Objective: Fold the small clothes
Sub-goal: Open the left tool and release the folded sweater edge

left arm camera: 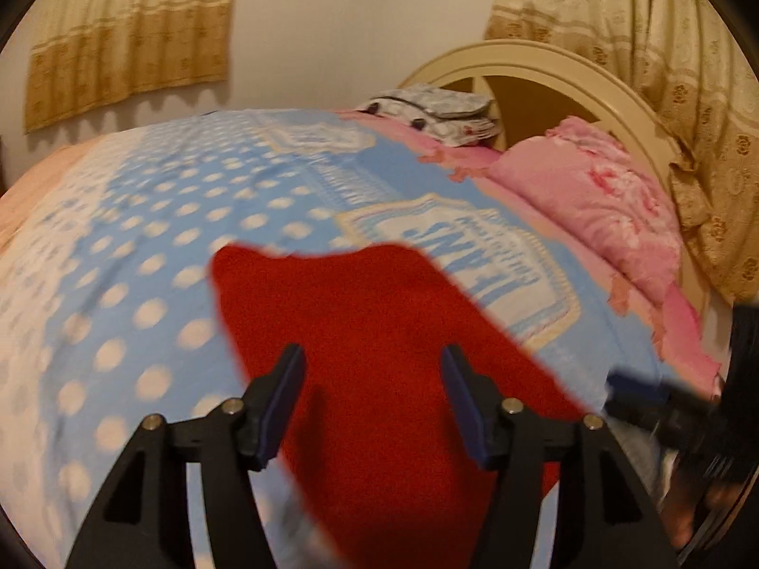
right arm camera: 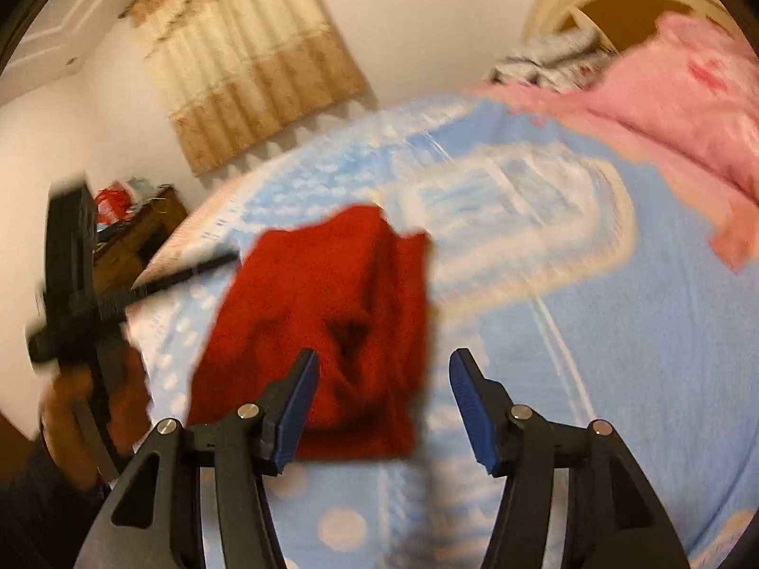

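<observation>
In the left wrist view, the left gripper (left arm camera: 372,370) stands with its blue-padded jaws well apart, gripping nothing; the fuzzy red garment (left arm camera: 379,355) lies flat beneath them, filling the lower centre of the frame on the light blue bedspread with white dots (left arm camera: 156,218). A pink pillow (left arm camera: 597,208) sits at upper right.

In the right wrist view, the right gripper (right arm camera: 383,374) is likewise spread wide and empty. The red garment (right arm camera: 322,322) lies left of centre, with a fold bunched in its middle.
</observation>
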Demonstrator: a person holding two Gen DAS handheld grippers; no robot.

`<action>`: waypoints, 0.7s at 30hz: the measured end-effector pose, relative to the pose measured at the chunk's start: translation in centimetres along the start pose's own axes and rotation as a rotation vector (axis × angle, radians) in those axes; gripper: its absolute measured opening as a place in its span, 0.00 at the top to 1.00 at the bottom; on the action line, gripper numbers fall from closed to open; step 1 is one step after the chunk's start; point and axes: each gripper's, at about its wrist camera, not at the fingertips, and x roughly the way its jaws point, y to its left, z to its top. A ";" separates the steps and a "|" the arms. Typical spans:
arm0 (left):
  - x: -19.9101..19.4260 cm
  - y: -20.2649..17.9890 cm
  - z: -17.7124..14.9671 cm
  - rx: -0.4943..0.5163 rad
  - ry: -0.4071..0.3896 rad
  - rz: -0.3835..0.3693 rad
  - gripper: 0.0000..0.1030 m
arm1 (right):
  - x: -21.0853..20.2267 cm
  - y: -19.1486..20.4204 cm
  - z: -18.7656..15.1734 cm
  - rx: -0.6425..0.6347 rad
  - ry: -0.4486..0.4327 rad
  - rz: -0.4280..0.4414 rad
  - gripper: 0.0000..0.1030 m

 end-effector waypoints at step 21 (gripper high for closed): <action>1.1 0.7 -5.1 -0.019 0.019 0.010 0.13 | 2.1 0.3 -1.2 -0.111 0.124 -0.113 0.45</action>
